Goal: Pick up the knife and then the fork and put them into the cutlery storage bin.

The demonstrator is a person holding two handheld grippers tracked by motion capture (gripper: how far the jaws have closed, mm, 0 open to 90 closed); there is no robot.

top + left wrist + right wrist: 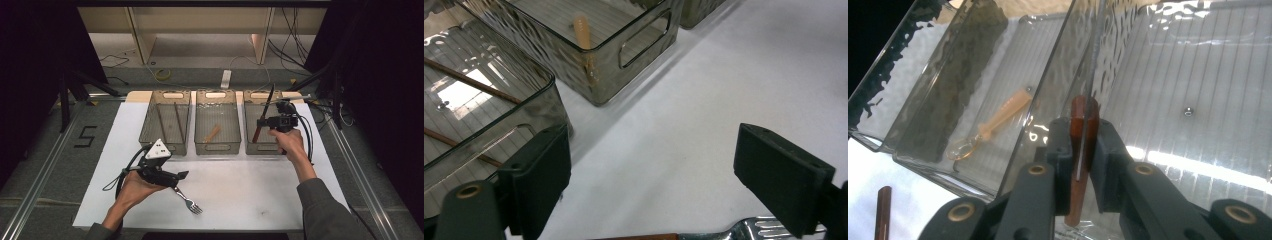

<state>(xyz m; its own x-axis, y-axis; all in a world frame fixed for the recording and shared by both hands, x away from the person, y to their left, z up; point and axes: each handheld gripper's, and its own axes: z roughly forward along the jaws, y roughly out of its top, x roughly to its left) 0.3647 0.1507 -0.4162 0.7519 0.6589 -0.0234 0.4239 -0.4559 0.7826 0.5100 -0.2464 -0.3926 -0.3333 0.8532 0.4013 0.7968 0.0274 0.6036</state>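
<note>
A knife [266, 107] with a reddish-brown handle stands nearly upright over the right clear bin [248, 131], blade pointing up. My right gripper [262, 121] is shut on that handle [1079, 145], and the thin blade [1095, 60] rises past the bin wall. A fork [190, 201] with a brown handle lies on the white table [250, 195] near the front. Just above its handle end hovers my left gripper [180, 176], held low. Its jaws [651, 155] are wide open, with the fork's tines [749, 229] below them and untouched.
Three clear bins stand in a row at the table's back. The left bin [148, 131] holds two brown chopsticks [178, 120]. The middle bin [218, 148] holds a tan spoon [1000, 117]. Cables and shelf legs lie on the floor beyond.
</note>
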